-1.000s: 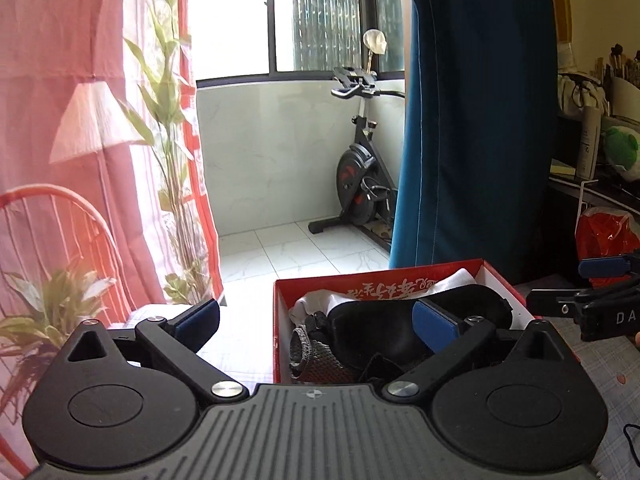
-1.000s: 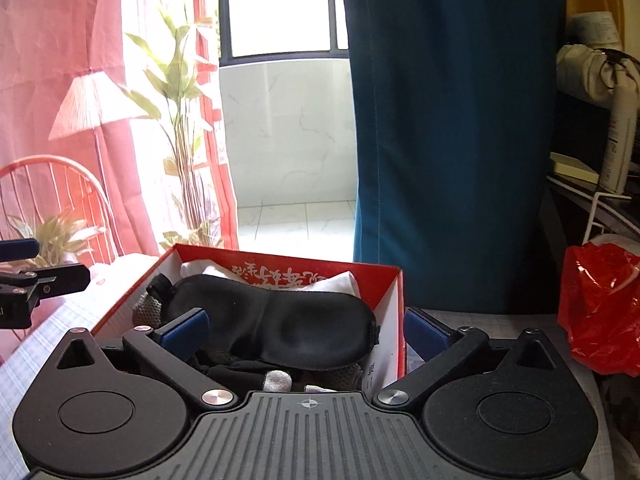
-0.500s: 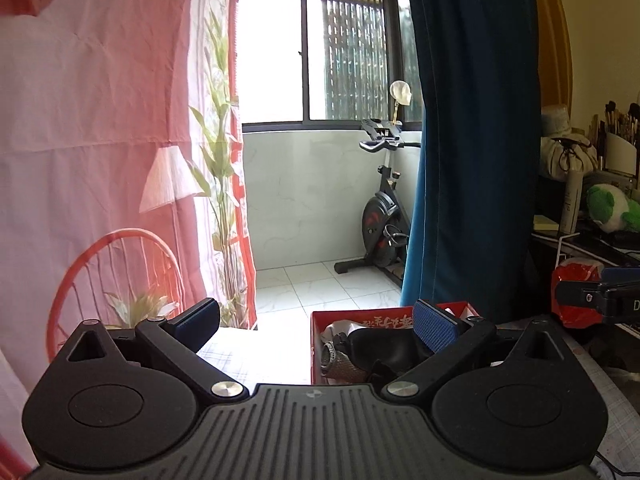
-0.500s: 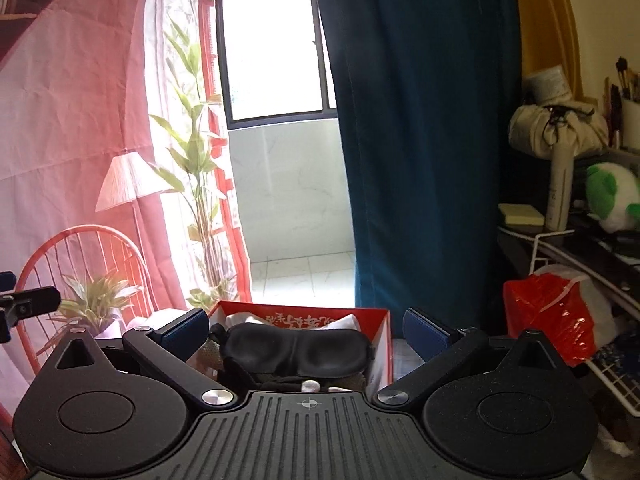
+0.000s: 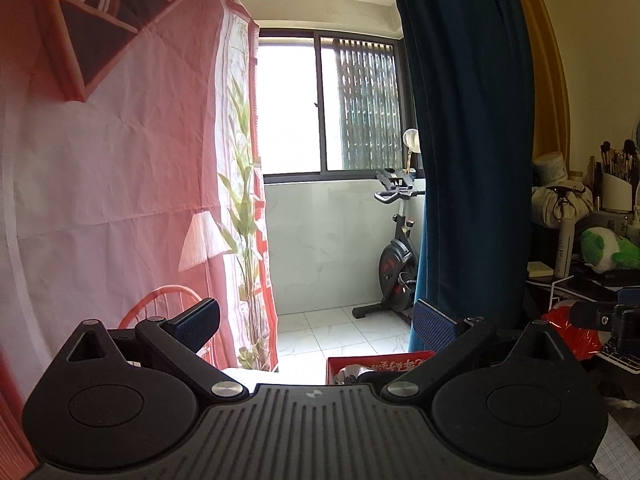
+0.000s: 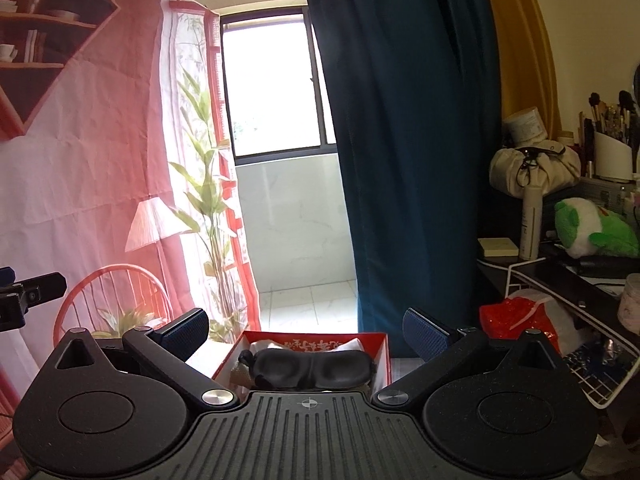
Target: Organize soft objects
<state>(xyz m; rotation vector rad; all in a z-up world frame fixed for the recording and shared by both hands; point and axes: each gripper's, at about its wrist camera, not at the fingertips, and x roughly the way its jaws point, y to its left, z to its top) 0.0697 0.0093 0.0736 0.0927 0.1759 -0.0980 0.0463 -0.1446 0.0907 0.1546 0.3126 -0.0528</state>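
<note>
A red box (image 6: 379,356) stands low in the right wrist view, below and beyond my right gripper (image 6: 306,330), which is open and holds nothing. A black sleep mask (image 6: 316,368) lies on top of the box's contents, over white cloth (image 6: 264,345). In the left wrist view only the far rim of the red box (image 5: 380,364) shows, under the right finger of my left gripper (image 5: 316,320). That gripper is open and empty too. Each gripper's fingertip shows at the edge of the other's view.
A pink printed backdrop (image 5: 100,160) hangs on the left and a dark blue curtain (image 6: 400,140) on the right. An exercise bike (image 5: 396,256) stands by the window. Cluttered shelves with a green plush (image 6: 592,228) and a red bag (image 6: 516,320) are at the right.
Both grippers have risen and drawn back from the red box, staying open. The box has dropped to the bottom of both views and looks smaller.
</note>
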